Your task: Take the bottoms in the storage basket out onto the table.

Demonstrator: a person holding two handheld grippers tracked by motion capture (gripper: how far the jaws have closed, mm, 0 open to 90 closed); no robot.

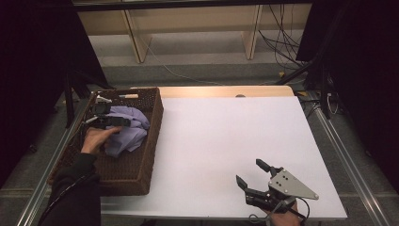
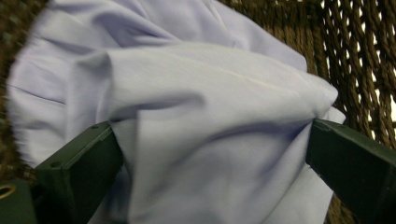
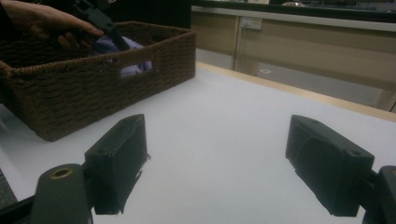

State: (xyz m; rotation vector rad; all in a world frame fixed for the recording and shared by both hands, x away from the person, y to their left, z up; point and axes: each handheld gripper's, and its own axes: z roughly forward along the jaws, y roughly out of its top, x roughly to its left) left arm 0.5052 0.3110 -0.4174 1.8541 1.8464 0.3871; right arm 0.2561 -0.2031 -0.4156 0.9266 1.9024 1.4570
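The white counter carries a brown woven basket at nine o'clock. Inside lies a crumpled lilac cloth, no writing legible. The left tongs straddle it, spread wide. The right tongs, at five o'clock, gape wide, holding nothing.

Dim room, grey floor, pale wooden shelving legs, loose cables
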